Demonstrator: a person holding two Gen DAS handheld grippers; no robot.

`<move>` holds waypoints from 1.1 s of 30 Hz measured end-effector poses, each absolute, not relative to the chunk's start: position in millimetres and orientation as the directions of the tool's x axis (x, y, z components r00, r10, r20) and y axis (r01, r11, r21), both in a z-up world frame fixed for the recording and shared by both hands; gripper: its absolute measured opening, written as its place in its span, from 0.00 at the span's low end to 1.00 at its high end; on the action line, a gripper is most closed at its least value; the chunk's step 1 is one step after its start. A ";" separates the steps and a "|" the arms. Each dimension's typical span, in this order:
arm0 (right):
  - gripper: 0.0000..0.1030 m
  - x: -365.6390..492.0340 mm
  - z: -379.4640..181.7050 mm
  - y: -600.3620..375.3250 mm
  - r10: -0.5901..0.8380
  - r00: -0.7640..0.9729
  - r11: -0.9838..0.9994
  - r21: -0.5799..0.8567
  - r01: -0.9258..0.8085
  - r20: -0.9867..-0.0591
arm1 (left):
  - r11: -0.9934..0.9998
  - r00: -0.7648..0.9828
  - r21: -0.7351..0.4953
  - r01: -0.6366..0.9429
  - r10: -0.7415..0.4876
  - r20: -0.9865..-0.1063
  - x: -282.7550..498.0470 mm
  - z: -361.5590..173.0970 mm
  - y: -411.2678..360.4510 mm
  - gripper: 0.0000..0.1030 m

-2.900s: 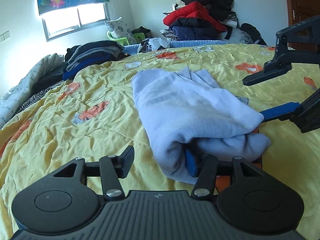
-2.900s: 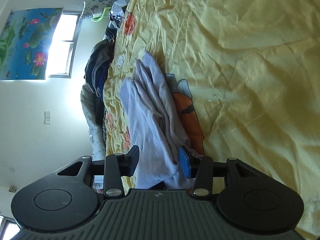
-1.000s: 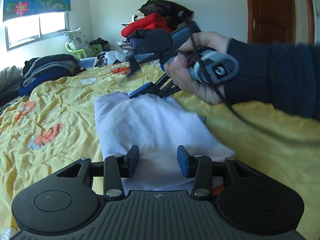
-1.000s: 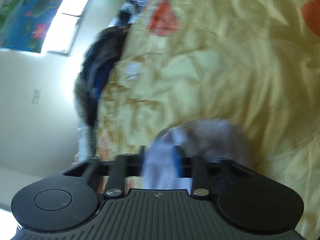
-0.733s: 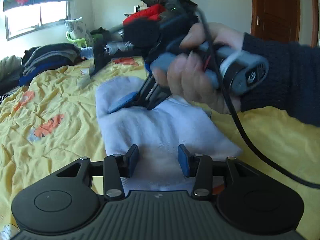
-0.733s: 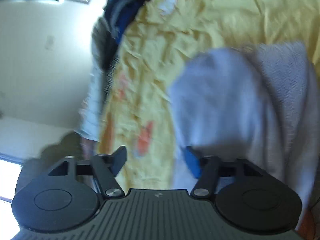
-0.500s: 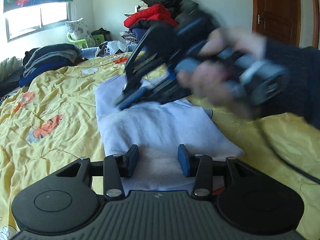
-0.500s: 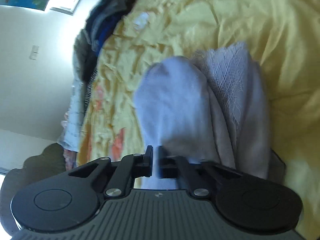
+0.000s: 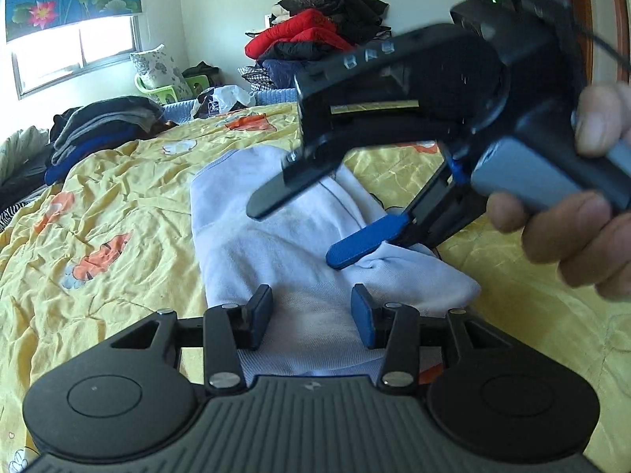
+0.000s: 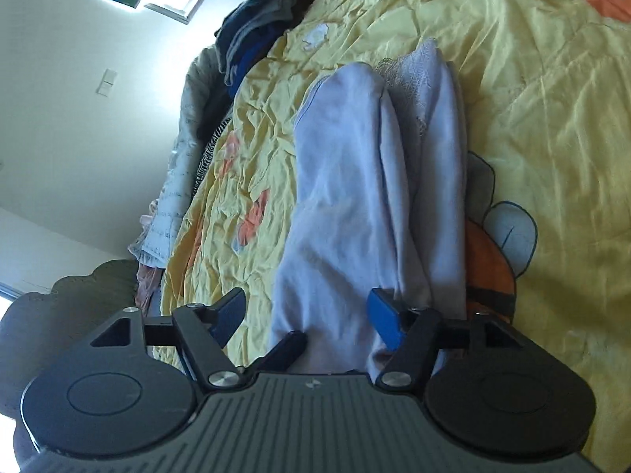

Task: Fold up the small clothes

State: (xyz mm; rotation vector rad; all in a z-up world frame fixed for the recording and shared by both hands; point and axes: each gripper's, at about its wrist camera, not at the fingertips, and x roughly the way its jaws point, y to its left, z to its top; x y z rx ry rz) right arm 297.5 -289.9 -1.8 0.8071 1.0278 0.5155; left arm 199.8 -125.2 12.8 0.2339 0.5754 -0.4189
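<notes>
Mostly yellow bedspread [image 9: 118, 181], folded lilac garment [image 9: 276, 244] on it; both grippers gaping, nothing gripped; right just widened.

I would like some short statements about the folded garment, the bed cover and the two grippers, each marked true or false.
1. The pale lilac garment lies folded on the yellow bed cover. True.
2. The right gripper is clamped shut on the garment. False: its jaws stand apart, having just been opening, above the cloth.
3. The left gripper has its jaws apart over the garment's near edge. True.
4. A red garment tops the pile by the far wall. False: dark clothes lie above it.
5. The bed cover is plain. False: it has orange patterns.
</notes>
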 end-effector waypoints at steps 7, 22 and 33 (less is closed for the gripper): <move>0.65 288.4 5.4 -307.7 0.705 0.461 0.580 0.812 0.063 -0.539 | 0.898 0.747 0.053 0.437 -0.329 -0.578 199.6 22.6 -119.4 0.42; 0.74 281.6 -5.2 -348.3 0.618 0.484 0.659 0.744 0.111 -0.620 | 0.680 0.503 -0.733 0.031 -0.644 -0.576 296.8 10.3 0.5 0.74; 0.76 296.5 -10.5 -324.5 0.721 0.407 0.587 0.806 0.072 -0.561 | 0.617 0.419 -0.787 -0.014 -0.711 -0.565 318.6 -10.7 -6.1 0.45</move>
